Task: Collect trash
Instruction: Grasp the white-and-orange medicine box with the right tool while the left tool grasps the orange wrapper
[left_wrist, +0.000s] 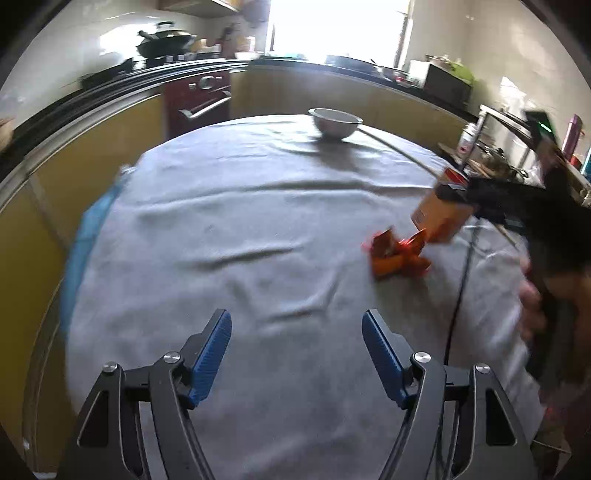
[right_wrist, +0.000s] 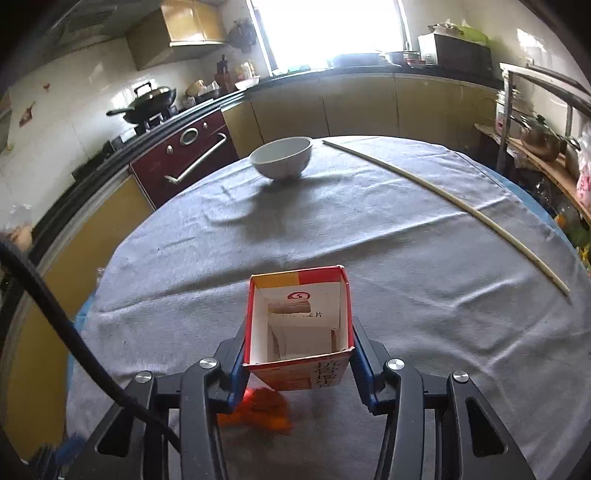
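The right tool (right_wrist: 297, 365) is clenched on an open, empty medicine box (right_wrist: 299, 325), held clear above the grey-clothed desk (right_wrist: 388, 240); that piece counts as picked up, though no bin shows in either view. Under the box, toward six o'clock, the crumpled orange wrapper (left_wrist: 399, 254) lies uncollected on the cloth. The left tool (left_wrist: 297, 354) hovers released and empty. A thin stick (right_wrist: 443, 199) at two o'clock and a white bowl (right_wrist: 282, 157) at twelve o'clock remain.
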